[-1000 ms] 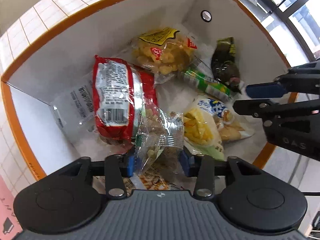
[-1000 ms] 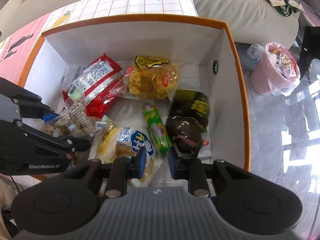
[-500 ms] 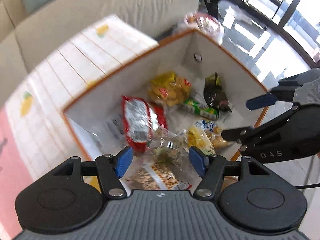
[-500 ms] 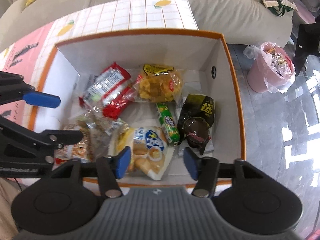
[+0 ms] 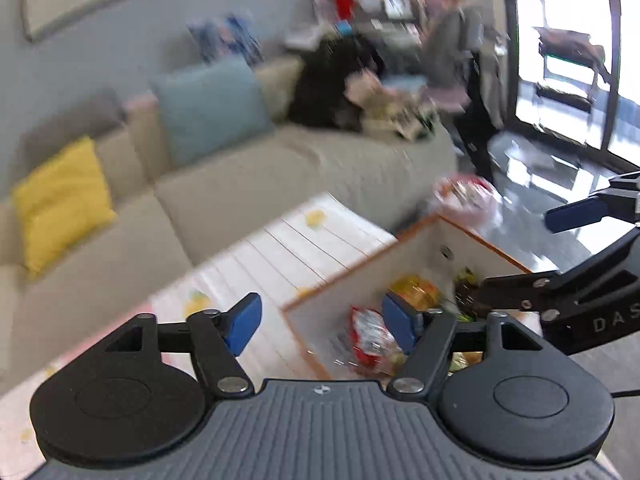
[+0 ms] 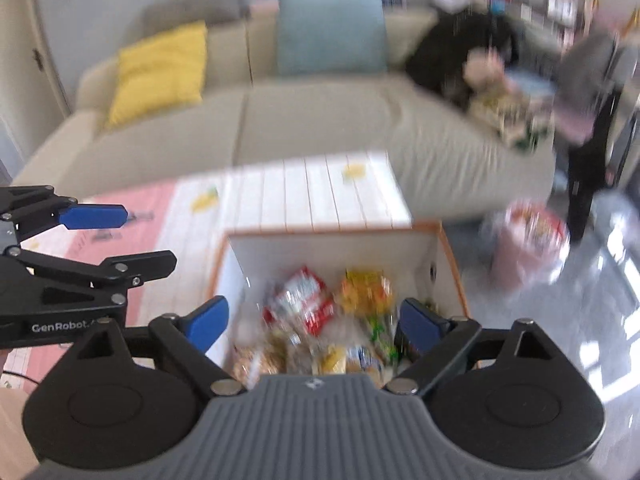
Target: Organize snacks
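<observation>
Both my left gripper (image 5: 322, 326) and right gripper (image 6: 310, 326) hang with jaws wide and empty. The snacks (image 6: 320, 320) lie piled in the orange-rimmed box (image 6: 332, 233), lower centre of frame. They look light, crinkly and crushable; I'd pinch a sealed edge.

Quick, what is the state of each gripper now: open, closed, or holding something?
Left gripper: open, fingers spread wide, holding nothing.
Right gripper: open, fingers spread wide, holding nothing.

Snack packets (image 6: 316, 312) glossy plastic film; box (image 6: 452, 264) matt white card; sofa (image 6: 320, 128) beige cloth; floor (image 5: 532, 216) glossy.
</observation>
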The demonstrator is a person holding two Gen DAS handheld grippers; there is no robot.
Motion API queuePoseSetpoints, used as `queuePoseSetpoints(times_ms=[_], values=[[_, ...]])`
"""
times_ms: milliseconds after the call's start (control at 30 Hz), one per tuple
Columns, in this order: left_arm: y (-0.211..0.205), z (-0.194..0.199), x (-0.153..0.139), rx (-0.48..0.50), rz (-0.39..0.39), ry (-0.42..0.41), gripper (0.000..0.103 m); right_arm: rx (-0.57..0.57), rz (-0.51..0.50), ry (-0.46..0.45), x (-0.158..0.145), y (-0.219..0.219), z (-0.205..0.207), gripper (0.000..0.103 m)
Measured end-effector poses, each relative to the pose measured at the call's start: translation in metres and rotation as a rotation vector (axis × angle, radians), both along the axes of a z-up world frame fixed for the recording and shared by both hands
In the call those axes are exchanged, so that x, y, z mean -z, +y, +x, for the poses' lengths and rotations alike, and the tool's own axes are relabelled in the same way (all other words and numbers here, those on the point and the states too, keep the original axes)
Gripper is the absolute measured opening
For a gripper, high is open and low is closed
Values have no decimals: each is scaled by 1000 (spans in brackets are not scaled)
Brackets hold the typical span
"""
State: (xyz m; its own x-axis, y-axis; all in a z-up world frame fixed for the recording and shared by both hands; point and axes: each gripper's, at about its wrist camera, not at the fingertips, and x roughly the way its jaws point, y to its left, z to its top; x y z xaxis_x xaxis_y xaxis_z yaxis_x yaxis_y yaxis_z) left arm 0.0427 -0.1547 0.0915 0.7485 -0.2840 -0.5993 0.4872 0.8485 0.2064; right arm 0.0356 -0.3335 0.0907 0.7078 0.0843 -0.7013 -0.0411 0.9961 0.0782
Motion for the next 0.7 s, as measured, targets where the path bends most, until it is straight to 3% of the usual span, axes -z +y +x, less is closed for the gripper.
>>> queuePoseSetpoints(times_ms=[100, 233, 433, 700], values=[[12, -30, -5, -46, -1, -118, 87, 14, -42, -113, -11, 15, -32, 95], [25, -57, -2, -96, -26, -168, 89, 45, -62, -167, -5, 34, -67, 96], [48, -66, 19, -186, -87, -79, 90, 90, -50, -130, 15, 50, -94, 97], [64, -60, 59, -283, -73, 51, 90, 97, -44, -53, 51, 65, -99, 97]])
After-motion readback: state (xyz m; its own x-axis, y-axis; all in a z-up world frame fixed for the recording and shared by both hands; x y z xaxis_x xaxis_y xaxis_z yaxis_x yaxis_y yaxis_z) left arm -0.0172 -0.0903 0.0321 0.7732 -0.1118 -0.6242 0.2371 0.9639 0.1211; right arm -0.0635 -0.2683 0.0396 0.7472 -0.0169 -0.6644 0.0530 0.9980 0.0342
